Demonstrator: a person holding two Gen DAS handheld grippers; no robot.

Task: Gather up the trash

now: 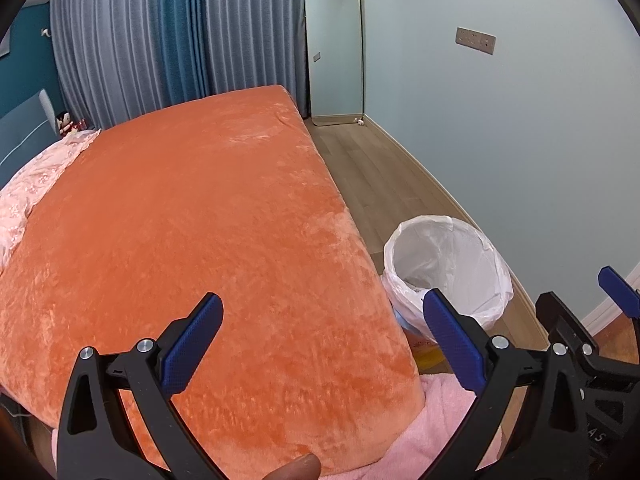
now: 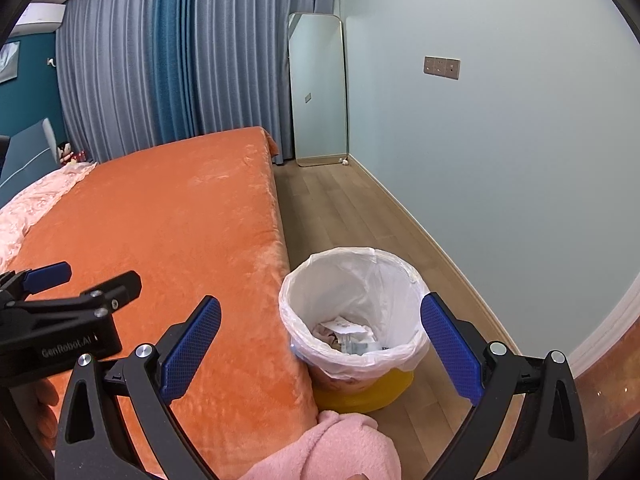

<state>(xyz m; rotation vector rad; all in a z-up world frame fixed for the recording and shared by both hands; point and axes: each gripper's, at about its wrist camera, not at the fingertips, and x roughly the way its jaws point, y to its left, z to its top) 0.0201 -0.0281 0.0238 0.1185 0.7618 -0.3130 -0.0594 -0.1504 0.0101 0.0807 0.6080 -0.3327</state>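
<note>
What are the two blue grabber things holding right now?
Nothing. The left gripper stands wide open above the orange bed cover, and the right gripper stands wide open above the lined trash bin. Neither touches anything.

I see an orange bed cover (image 2: pixel 168 216), a yellow bin (image 2: pixel 360 392) with a white bag (image 2: pixel 352 284), grey and blue striped curtains (image 2: pixel 160 72), a pale green wall (image 2: pixel 500 160), and pink fluffy cloth (image 2: pixel 340 448).
</note>
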